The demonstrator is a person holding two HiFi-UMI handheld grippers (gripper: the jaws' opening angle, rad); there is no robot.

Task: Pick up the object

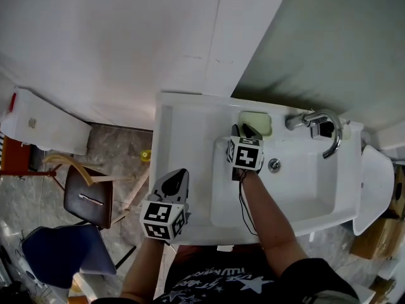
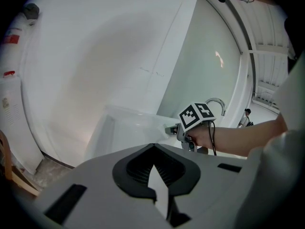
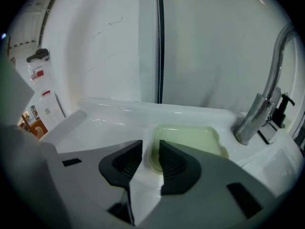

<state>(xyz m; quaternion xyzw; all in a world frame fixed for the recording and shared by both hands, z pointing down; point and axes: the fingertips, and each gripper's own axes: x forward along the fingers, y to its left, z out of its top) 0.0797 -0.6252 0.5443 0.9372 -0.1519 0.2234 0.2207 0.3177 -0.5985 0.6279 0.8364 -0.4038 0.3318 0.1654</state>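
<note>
A pale yellow-green soap dish [image 1: 255, 123] [image 3: 190, 140] sits on the back ledge of the white sink [image 1: 183, 116], left of the tap. My right gripper [image 1: 243, 130] [image 3: 150, 146] is down at the dish's near left corner. Its jaws stand a narrow gap apart, with the dish's left rim and some white ledge showing between them; the pads do not visibly press on it. My left gripper [image 1: 179, 175] [image 2: 153, 146] hovers over the sink's front left rim, shut and holding nothing. From the left gripper view the right gripper's marker cube [image 2: 196, 116] shows ahead.
A chrome tap [image 1: 319, 128] [image 3: 259, 113] stands right of the dish, with the drain [image 1: 274, 164] in the basin below it. White walls rise behind the sink. On the floor to the left stand a brown chair [image 1: 88, 198] and a blue chair [image 1: 60, 255].
</note>
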